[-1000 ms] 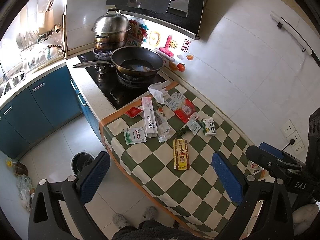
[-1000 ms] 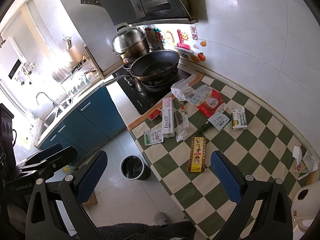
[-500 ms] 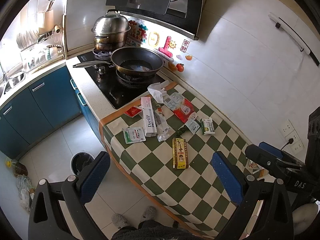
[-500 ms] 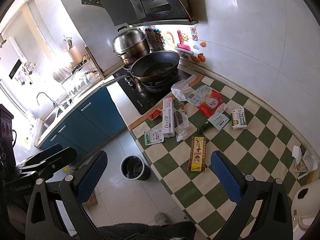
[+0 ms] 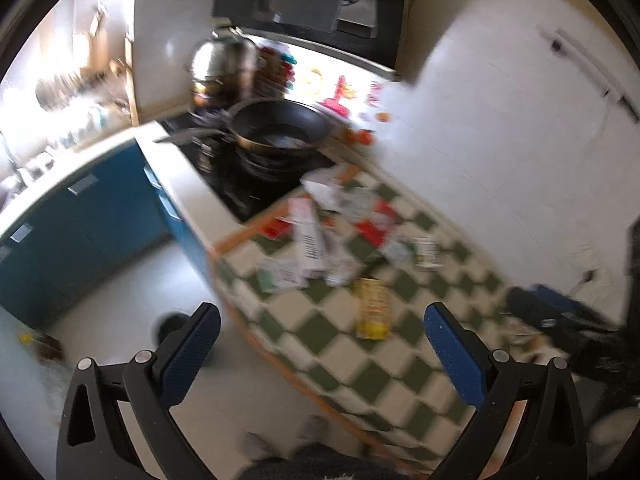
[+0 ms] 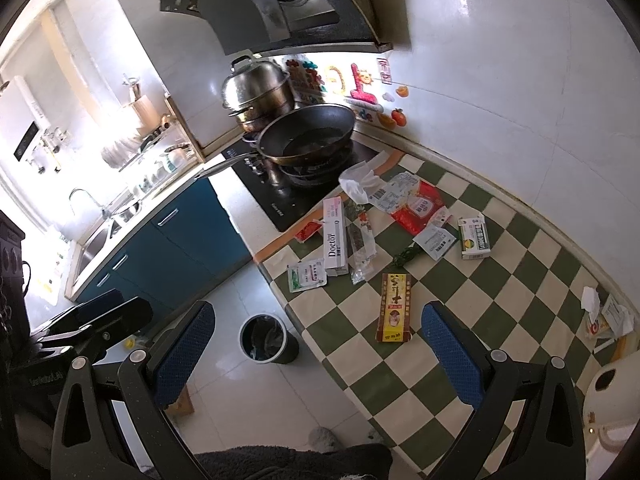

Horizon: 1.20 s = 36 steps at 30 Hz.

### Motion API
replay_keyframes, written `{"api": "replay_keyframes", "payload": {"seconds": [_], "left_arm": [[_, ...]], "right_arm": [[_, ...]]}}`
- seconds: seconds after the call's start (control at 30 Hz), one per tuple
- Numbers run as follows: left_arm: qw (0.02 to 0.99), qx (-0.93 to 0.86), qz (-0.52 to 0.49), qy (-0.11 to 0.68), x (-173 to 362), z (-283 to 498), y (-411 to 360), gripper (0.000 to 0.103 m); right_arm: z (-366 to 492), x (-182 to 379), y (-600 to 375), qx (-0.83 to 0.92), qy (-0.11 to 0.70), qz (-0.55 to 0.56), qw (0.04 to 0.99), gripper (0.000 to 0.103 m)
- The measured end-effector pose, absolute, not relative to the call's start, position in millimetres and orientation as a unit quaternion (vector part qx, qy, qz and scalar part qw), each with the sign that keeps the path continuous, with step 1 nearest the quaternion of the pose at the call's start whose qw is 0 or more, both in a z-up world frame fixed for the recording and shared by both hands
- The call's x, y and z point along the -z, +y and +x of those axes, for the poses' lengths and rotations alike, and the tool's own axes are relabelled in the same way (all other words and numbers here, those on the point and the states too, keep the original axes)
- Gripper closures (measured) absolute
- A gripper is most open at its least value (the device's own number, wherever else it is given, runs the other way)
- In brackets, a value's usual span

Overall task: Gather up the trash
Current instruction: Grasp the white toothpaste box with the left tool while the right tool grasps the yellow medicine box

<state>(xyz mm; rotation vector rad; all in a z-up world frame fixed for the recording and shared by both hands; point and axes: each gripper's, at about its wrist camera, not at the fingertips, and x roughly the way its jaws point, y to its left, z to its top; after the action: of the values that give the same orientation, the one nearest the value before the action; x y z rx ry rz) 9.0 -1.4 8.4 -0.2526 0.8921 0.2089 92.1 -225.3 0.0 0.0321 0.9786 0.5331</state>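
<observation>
Trash lies scattered on the green-checked tablecloth: a yellow-red box, a white "Doctor" box, a red packet, a green-white carton, a small white sachet, a clear wrapper and a crumpled tissue. A dark bin stands on the floor left of the table. My right gripper is open and empty, high above the table's front edge. My left gripper is open and empty; its view is blurred, with the yellow box between the fingers.
A black wok and a steel steamer pot sit on the hob behind the trash. Blue cabinets and a sink run to the left. More wrappers lie at the table's far right end.
The left wrist view has gone blurred and the scene has shifted in it, so the left gripper is moving. The right gripper has barely moved. No trash has moved.
</observation>
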Motion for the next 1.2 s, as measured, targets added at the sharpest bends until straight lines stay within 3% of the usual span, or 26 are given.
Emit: {"api": "replay_keyframes", "payload": {"seconds": [0.23, 0.57, 0.7, 0.83, 1.1, 1.2], "left_arm": [[0.860, -0.193, -0.051, 0.469, 56.2, 57.9, 23.7, 0.000], [0.789, -0.196, -0.040, 0.581, 186.2, 144.1, 38.4, 0.000], [0.761, -0.192, -0.041, 0.618, 221.6, 178.9, 35.6, 0.000], [0.750, -0.168, -0.057, 0.637, 235.6, 216.6, 34.4, 0.000], [0.718, -0.126, -0.141, 0.670, 283.3, 316.2, 41.7, 0.002], [0.698, -0.107, -0.147, 0.692, 308.5, 342.1, 36.0, 0.025]], "right_arm": [[120.3, 57.6, -197.2, -0.124, 0.500, -0.020, 0.857, 0.000], [232.3, 275.0, -166.4, -0.024, 0.618, -0.062, 0.783, 0.000], [264.3, 330.3, -155.8, -0.026, 0.653, -0.079, 0.752, 0.005], [280.3, 348.3, -156.8, -0.058, 0.675, -0.075, 0.731, 0.042], [328.3, 346.7, -209.9, -0.019, 0.666, -0.041, 0.745, 0.042], [351.3, 354.6, -226.3, 0.000, 0.667, -0.031, 0.745, 0.042]]}}
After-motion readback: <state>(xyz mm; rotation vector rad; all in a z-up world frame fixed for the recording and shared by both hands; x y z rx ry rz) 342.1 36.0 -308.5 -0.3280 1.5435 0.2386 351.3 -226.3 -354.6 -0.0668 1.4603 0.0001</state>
